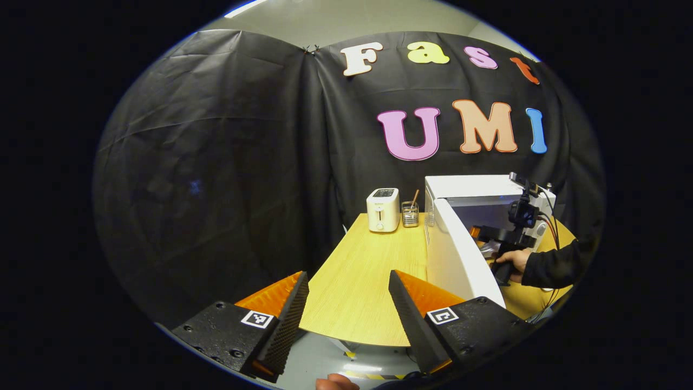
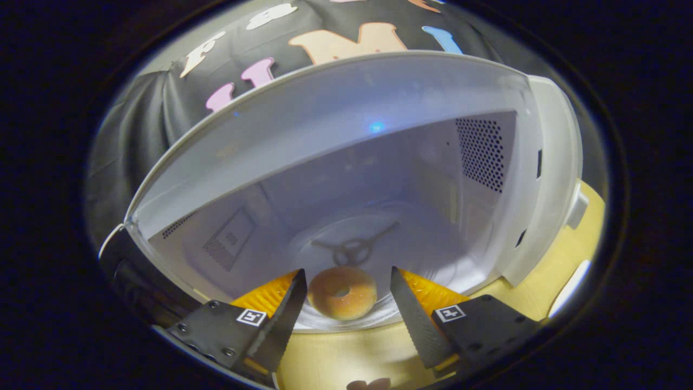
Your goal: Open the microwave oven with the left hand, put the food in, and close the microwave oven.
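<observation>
The white microwave (image 1: 469, 188) stands on the wooden table with its door (image 1: 453, 259) swung open toward me. My left gripper (image 1: 349, 314) hangs open over the table's near edge, to the left of the door, with nothing between its fingers. A hand holds my right gripper (image 1: 490, 234) at the oven's opening. In the right gripper view, a round bread ring (image 2: 342, 293) lies on the front of the glass turntable (image 2: 427, 254) inside the microwave (image 2: 548, 179). My right gripper (image 2: 346, 300) is open, one finger on each side of the ring, with a small gap on both sides.
A white toaster (image 1: 383, 210) and a small glass with sticks (image 1: 410, 213) stand at the back of the table (image 1: 363, 271), left of the oven. The open door (image 2: 125, 271) shows dark at the left. A white object (image 2: 569, 290) lies on the table right of the oven.
</observation>
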{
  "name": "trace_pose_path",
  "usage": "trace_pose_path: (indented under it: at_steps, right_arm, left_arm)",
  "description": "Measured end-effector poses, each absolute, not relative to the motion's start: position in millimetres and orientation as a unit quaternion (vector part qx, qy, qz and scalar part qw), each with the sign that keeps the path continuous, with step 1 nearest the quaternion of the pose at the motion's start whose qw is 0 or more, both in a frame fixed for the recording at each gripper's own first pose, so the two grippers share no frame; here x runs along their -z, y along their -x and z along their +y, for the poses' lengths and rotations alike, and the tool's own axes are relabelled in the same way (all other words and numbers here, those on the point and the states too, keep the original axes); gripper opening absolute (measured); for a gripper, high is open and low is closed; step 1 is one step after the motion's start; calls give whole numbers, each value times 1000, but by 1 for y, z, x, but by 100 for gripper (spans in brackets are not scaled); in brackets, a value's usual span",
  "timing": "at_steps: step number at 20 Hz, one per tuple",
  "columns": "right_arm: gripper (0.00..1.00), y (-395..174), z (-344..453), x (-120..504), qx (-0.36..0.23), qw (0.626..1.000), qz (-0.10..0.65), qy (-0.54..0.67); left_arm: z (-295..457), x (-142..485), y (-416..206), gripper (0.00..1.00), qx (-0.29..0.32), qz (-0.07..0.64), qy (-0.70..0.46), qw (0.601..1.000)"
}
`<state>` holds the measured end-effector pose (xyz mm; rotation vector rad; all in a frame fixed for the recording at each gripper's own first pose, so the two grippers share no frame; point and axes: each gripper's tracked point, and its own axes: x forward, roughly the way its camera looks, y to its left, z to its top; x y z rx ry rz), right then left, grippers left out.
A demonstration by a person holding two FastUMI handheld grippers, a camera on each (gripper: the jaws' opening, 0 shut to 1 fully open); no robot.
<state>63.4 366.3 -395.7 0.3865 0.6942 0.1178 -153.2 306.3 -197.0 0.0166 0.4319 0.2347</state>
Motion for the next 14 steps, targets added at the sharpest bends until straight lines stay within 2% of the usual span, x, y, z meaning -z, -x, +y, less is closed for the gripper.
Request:
trace_pose_path:
  at_steps: [1,2,3,5,6,8,9,14]
  right_arm:
    - [91,-61,366,392,-64,923,333,-181]
    - [96,-59,363,387,-70,927,326,-171]
    - [96,-56,362,383,-79,931,319,-159]
    - [97,-49,359,369,-105,937,302,-139]
    - [91,-45,355,361,-117,941,291,-126]
    - [92,-35,346,340,-135,946,273,-108]
    - [92,-29,341,328,-143,948,263,-105]
    - [91,-13,295,255,-163,966,192,-55]
  left_arm:
    - [305,196,153,88,-115,214,-9,970]
    - [304,195,151,92,-114,212,-10,971]
    - [301,194,150,88,-112,210,-11,971]
    - [297,192,149,88,-110,206,-11,972]
    - [295,191,148,92,-110,205,-10,973]
    - [293,191,150,92,-110,203,-3,973]
    - [292,192,149,88,-111,201,-1,973]
    - [296,194,143,88,-112,196,1,974]
